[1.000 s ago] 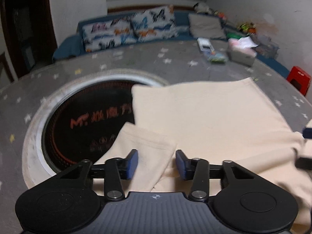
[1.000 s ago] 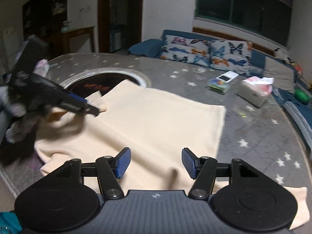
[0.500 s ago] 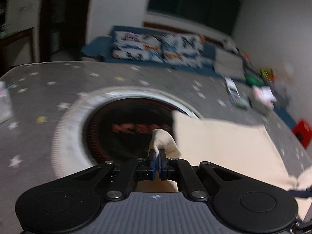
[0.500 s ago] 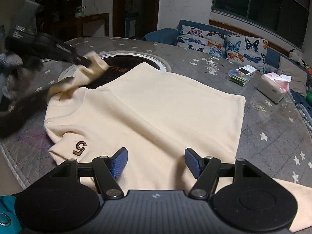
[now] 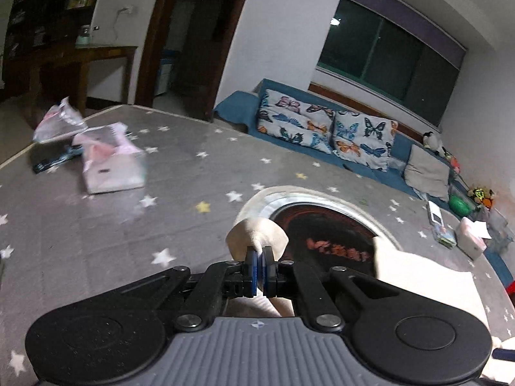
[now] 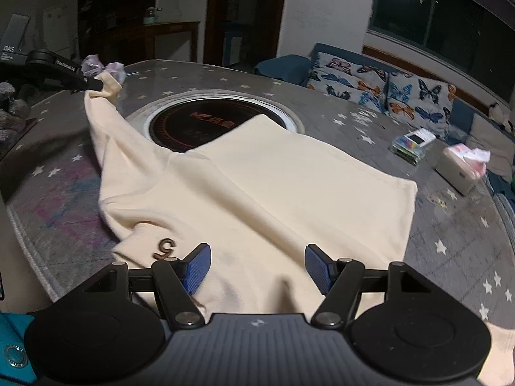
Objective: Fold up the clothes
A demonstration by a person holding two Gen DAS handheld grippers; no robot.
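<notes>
A cream sweatshirt (image 6: 273,189) with a brown "5" (image 6: 164,247) near its collar lies spread on the grey star-patterned table (image 6: 434,225). My left gripper (image 5: 260,257) is shut on the cuff of its sleeve (image 5: 256,236). In the right wrist view that gripper (image 6: 96,85) holds the sleeve (image 6: 106,122) stretched out and lifted to the far left, clear of the body. My right gripper (image 6: 257,267) stands open just above the near part of the shirt, with nothing pinched between its blue pads.
A round black hotplate (image 6: 193,125) with a metal rim is set into the table, partly under the shirt. A tissue box (image 6: 460,173) and a small packet (image 6: 412,143) sit at the right. Pink bags (image 5: 109,167) lie far left. A sofa with butterfly cushions (image 5: 325,132) stands beyond.
My left gripper closed on the sleeve cuff and carried it up and out to the left, stretching the sleeve. The right gripper shifted slightly over the shirt and stayed open.
</notes>
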